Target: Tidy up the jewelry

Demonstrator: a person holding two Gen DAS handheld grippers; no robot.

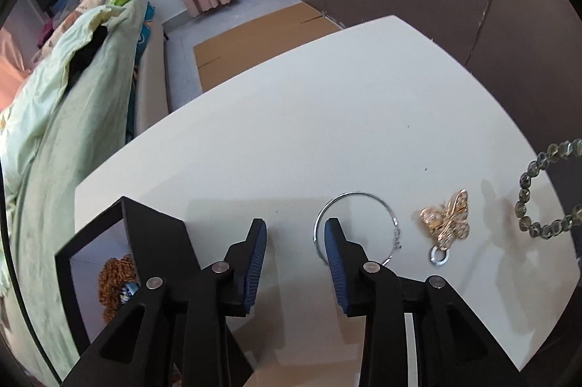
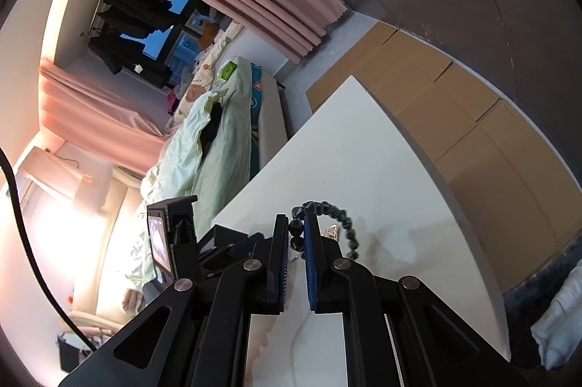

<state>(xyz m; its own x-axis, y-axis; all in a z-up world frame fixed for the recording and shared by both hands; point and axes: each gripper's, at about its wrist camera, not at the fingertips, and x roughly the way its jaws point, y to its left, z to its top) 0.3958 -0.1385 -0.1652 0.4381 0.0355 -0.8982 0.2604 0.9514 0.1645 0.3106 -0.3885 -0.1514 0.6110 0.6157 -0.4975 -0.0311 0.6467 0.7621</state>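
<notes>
Above the white table, the right gripper pinches a dark bead bracelet, its loop dangling beyond the fingers.

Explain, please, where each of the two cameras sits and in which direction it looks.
Left wrist: sits on the left claw, looks across the white table; its open fingers frame a silver bangle, beside a black box.
Right wrist: sits on the right claw, tilted toward the bed; its fingers are shut on the bead bracelet.
Shared: table, bead bracelet, butterfly brooch.
</notes>
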